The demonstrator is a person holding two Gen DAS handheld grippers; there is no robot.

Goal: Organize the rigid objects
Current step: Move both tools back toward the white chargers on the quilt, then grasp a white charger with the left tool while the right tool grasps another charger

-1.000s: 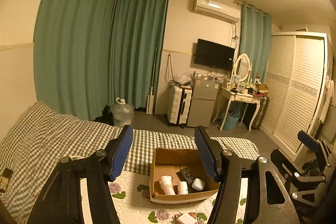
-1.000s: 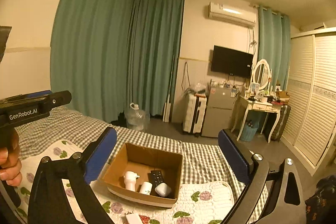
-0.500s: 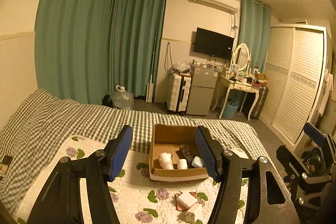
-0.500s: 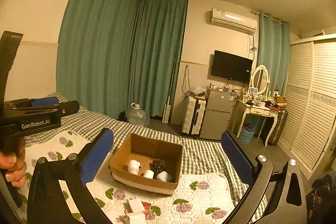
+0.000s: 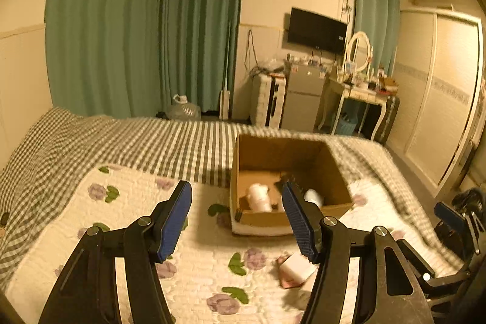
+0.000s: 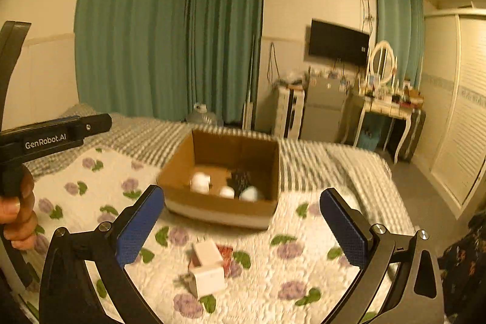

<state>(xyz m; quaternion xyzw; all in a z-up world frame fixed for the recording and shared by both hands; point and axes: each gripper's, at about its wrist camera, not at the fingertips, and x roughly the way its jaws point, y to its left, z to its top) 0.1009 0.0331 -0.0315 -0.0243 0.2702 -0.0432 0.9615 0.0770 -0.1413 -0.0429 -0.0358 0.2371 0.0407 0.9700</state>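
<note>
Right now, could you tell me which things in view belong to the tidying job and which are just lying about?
Job: cardboard box; white bottle, remote inside it; white blocks on quilt; right claw.
Lying about: water jug, fridge, TV.
</note>
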